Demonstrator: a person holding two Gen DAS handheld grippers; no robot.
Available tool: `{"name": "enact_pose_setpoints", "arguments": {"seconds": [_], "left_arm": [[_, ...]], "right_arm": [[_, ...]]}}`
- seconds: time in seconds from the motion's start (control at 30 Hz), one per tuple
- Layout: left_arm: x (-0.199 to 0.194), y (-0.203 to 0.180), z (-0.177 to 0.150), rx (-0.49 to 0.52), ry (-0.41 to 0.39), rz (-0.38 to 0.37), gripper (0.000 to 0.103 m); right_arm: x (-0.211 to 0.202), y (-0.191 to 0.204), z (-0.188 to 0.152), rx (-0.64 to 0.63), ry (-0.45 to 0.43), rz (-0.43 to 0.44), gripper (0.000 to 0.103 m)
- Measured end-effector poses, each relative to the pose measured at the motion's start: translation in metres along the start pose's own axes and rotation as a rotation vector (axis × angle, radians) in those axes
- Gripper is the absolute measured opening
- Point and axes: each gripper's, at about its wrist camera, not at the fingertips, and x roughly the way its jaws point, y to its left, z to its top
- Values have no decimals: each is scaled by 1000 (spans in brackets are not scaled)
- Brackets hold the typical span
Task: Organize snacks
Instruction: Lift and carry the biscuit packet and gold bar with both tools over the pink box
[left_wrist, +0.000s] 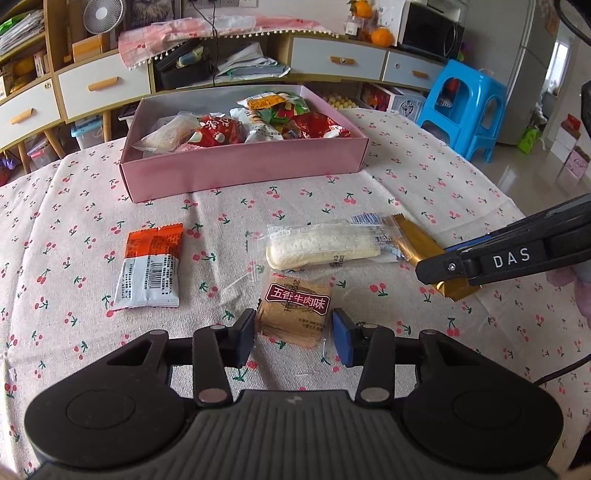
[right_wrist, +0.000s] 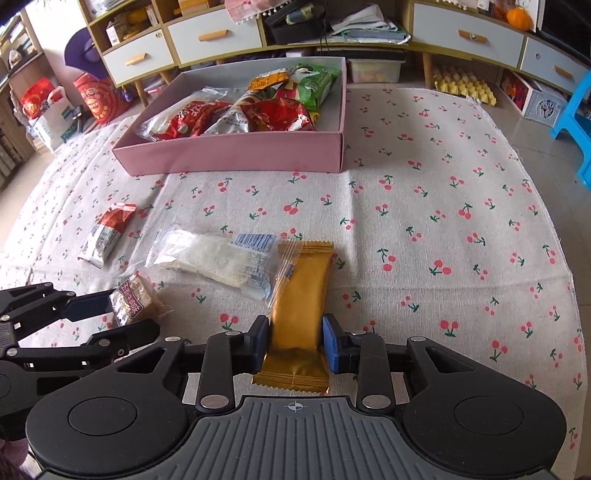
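A pink box (left_wrist: 243, 168) (right_wrist: 236, 155) holding several snack packets stands at the far side of the cherry-print tablecloth. My left gripper (left_wrist: 293, 334) straddles a brown biscuit packet (left_wrist: 293, 314) (right_wrist: 129, 301); the pads stand just beside its edges, with a small gap on the right. My right gripper (right_wrist: 293, 341) is shut on a gold packet (right_wrist: 299, 310) (left_wrist: 417, 245) that lies on the cloth. A clear-wrapped white cake (left_wrist: 325, 245) (right_wrist: 221, 262) lies between them, its end over the gold packet. An orange-and-white packet (left_wrist: 151, 267) (right_wrist: 107, 232) lies to the left.
Cabinets with white drawers (left_wrist: 103, 88) stand behind the table. A blue plastic stool (left_wrist: 465, 107) stands at the right, beyond the table edge. A tray of yellow eggs (right_wrist: 465, 86) sits on the floor.
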Motion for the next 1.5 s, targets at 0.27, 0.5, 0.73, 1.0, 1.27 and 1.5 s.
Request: {"name": "enact_pose_setpoints", "arguments": {"seconds": [0.27, 0.5, 0.73, 1.0, 1.27, 1.5], "left_arm": [[-8, 4, 7, -36, -12, 2, 40], [-10, 7, 9, -52, -9, 4, 40], [-7, 5, 6, -45, 8, 6, 40], [-5, 4, 3, -34, 21, 9, 40], [-6, 3, 3, -36, 17, 7, 40], [-10, 4, 5, -41, 7, 1, 40]], "right_arm": [[-22, -10, 1, 88, 0, 72, 25], [-35, -17, 3, 116, -18, 102, 19], [-18, -8, -2, 50, 19, 52, 42], [5, 10, -11, -57, 56, -13, 44], [5, 13, -11, -75, 51, -65, 27], [-17, 1, -3, 15, 11, 3, 27]]}}
